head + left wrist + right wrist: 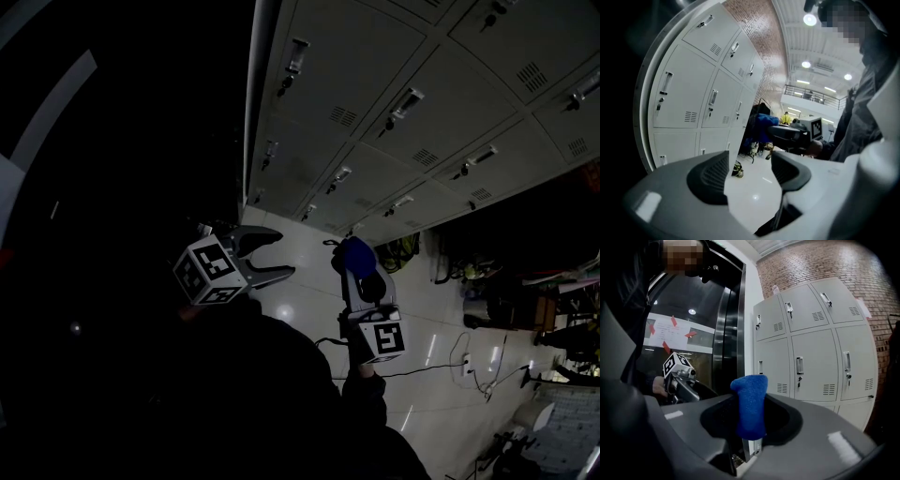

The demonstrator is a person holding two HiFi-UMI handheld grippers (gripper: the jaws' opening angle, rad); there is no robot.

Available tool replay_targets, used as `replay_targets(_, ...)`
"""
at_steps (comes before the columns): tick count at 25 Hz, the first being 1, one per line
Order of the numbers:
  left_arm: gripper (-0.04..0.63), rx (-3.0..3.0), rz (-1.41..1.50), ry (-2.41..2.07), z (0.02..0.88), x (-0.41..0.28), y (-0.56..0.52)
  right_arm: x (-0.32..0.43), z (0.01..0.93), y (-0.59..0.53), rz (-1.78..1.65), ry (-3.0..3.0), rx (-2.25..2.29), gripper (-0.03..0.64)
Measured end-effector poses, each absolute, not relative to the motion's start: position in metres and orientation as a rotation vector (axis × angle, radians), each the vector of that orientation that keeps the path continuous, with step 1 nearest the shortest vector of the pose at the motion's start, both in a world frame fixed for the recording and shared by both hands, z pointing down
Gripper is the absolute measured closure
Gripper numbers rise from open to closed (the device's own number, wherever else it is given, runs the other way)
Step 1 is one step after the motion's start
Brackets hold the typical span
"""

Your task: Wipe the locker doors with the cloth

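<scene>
With fuzzy blue cloth (750, 399) pinched in right tool (751, 420) and left tool (750, 171) gaping empty, seemingly at the approach to grey metal locker doors (813, 364); next, press cloth flat on a door.

The head view is reading dim and underexposed, its left half lying in near-black while the pale floor (305, 305) is throwing back soft patches of glare. In the left gripper view, round ceiling lamps (809, 19) are blazing overhead and lighting the locker doors (684, 89) evenly. Both gripper views are bending straight lines towards their darkened edges, and the near jaws are showing soft, out of focus.
</scene>
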State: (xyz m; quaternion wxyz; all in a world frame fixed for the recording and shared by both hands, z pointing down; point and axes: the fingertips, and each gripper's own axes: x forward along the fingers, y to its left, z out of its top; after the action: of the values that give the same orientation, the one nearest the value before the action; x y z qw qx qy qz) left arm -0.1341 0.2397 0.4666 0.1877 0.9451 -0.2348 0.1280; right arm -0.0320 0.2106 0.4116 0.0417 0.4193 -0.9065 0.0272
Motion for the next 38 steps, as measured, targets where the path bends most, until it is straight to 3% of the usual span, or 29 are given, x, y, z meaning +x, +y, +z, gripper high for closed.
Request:
replay_targets(20,0.331,2.807,0.381,-0.314,0.437,-0.033,0.187,0.066,0.385,0.178,0.009,-2.616,1.591,0.494)
replay_targets(38,0.332,2.923,0.299,-0.282,0.370,0.004,-0.005,0.081,0.336,-0.009,-0.059,-2.649,1.623,0.494)
